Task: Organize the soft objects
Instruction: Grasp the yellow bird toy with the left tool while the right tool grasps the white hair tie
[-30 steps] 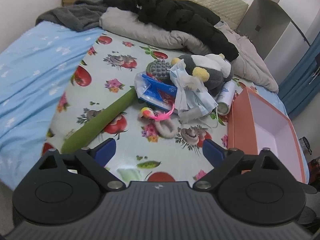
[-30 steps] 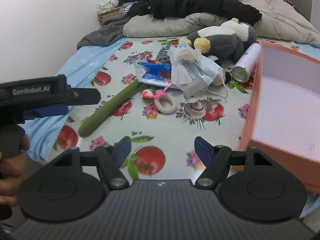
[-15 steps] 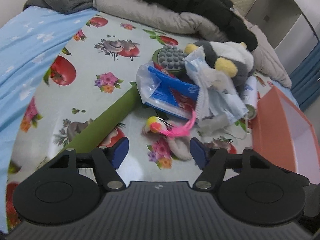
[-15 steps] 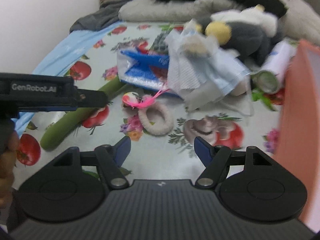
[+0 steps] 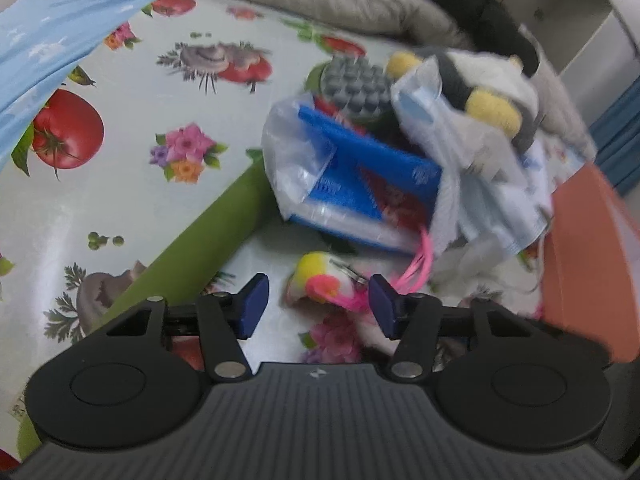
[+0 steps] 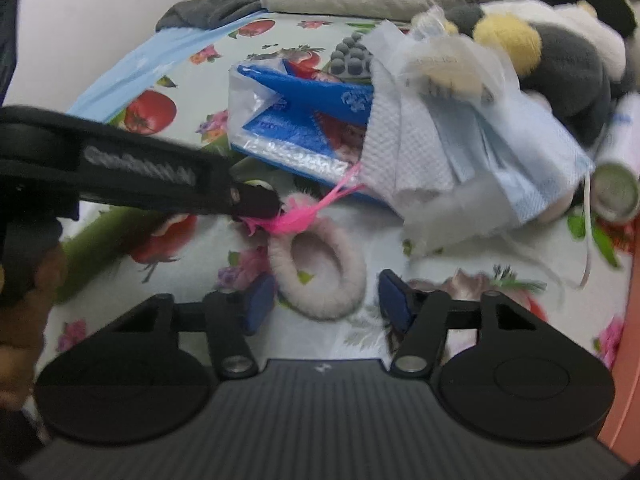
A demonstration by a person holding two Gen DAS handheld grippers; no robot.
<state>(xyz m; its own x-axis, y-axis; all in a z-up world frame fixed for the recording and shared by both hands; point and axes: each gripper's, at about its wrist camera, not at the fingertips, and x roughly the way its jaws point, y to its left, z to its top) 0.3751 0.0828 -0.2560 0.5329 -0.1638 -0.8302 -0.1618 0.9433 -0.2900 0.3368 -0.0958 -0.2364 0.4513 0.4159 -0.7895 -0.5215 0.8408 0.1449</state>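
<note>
A small plush bird toy (image 5: 320, 280) with yellow head and pink feathers lies on the fruit-print cloth. My left gripper (image 5: 318, 304) is open, its blue pads on either side of the toy. A fuzzy pinkish-white hair ring (image 6: 318, 272) lies beside it; my right gripper (image 6: 326, 304) is open around the ring's near part. The left gripper's body (image 6: 140, 172) crosses the right wrist view. Behind lie a blue plastic-wrapped pack (image 5: 348, 188), face masks (image 6: 460, 148), and a grey and white plush penguin (image 6: 560, 52).
An orange box (image 5: 588, 256) stands at the right. A long green roll (image 5: 200, 248) lies left of the toy. A white canister (image 6: 616, 176) lies by the penguin. A grey studded ball (image 5: 356, 84), blankets and dark clothes are behind.
Both grippers have moved forward and down toward the pile. The left now straddles the bird toy; the right now straddles the hair ring.
</note>
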